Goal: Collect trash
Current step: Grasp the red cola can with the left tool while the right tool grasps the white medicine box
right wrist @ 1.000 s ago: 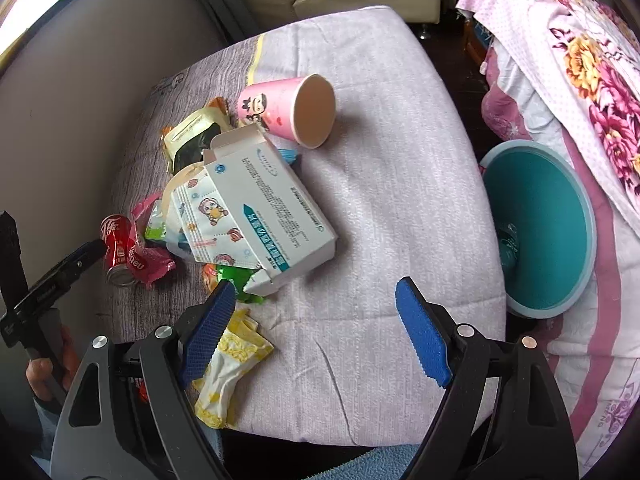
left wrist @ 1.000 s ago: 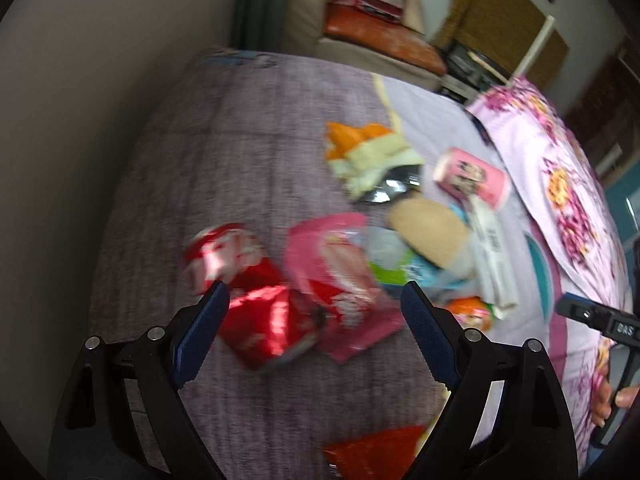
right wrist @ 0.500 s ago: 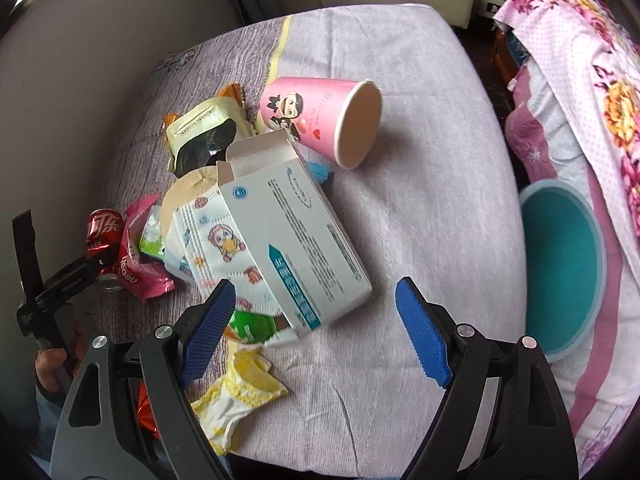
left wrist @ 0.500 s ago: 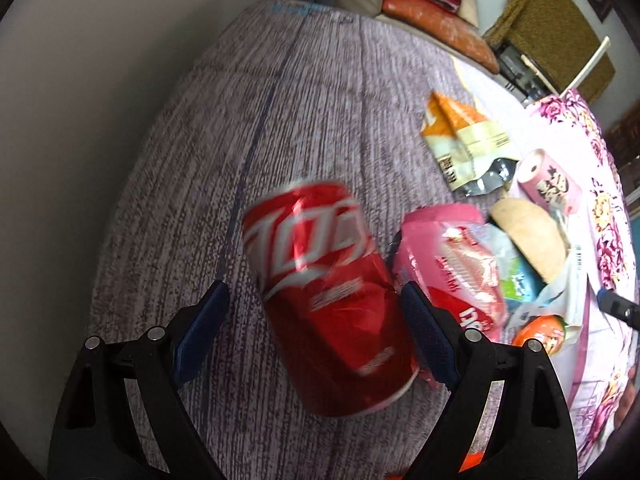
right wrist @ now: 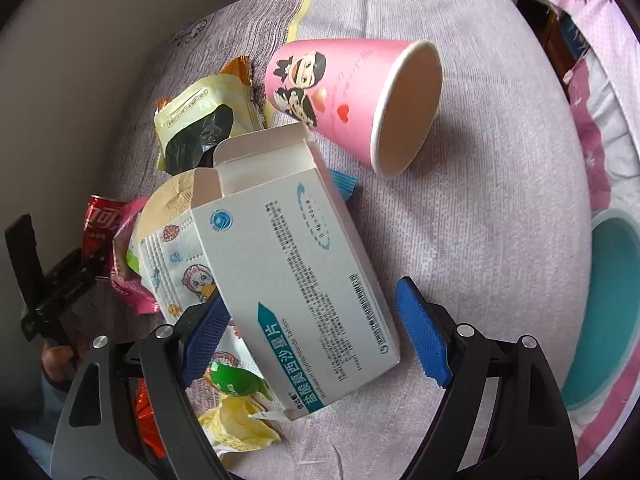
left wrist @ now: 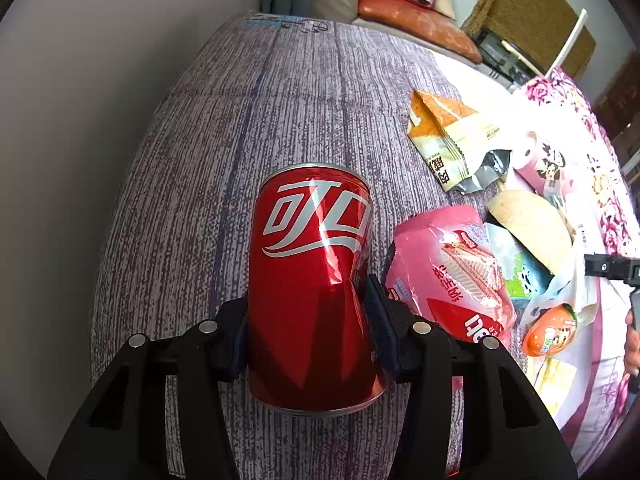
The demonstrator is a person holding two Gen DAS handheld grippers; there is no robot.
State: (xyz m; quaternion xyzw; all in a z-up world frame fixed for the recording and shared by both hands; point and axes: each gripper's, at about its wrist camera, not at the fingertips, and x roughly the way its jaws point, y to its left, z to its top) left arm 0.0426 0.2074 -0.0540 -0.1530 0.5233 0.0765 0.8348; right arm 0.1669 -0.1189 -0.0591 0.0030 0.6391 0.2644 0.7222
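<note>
Closing since half a second ago, the left gripper [left wrist: 306, 332] now pinches the dented red cola can [left wrist: 312, 280] near the bed's [left wrist: 280, 100] left edge; the thin wall may buckle and slip. Rightward, the right gripper [right wrist: 316, 338] stands wide around the white medicine box [right wrist: 296, 276], which could skid.

Left wrist camera looks close along its fingers over the red can [left wrist: 310, 280]. Right wrist camera looks down on the white box [right wrist: 298, 260]. Both share the can [right wrist: 98, 222], at nine o'clock in the right view.
</note>
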